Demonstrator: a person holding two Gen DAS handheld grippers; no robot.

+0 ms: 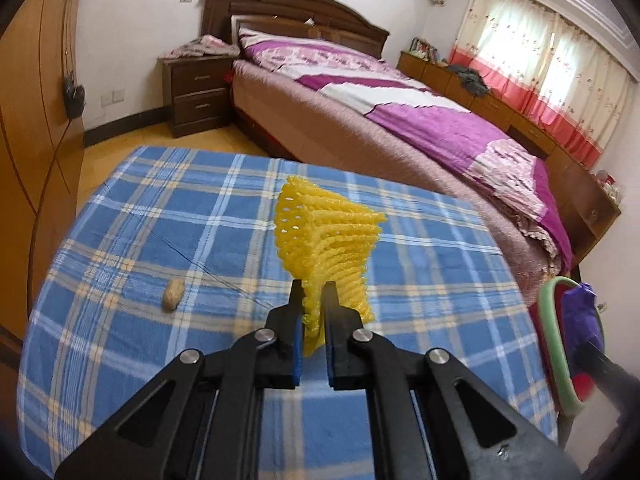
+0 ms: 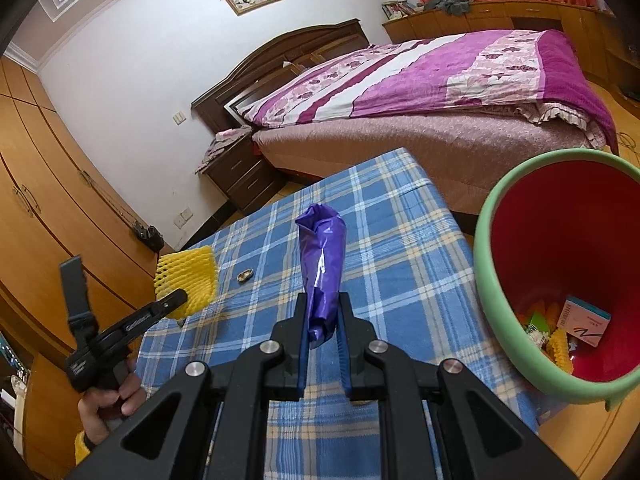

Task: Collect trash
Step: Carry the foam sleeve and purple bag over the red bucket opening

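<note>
While left claw [image 1: 313, 292] pinches soft, light foam net [image 1: 328, 240] by lower edge, right claw [image 2: 323, 308] grips limp purple wrapper [image 2: 322, 256] near bin [image 2: 486, 256]; peanut [image 1: 173, 295] remains on tabletop [image 1: 120, 340].

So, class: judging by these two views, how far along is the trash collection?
Done: some trash already lies in the bin. In hand: the left hand-held gripper grips the yellow foam net; the right hand-held gripper grips a purple wrapper. Left: a peanut shell on the tablecloth.

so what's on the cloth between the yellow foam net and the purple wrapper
Only a peanut shell on the checked cloth, between the yellow foam net and purple wrapper, in the right wrist view.
</note>
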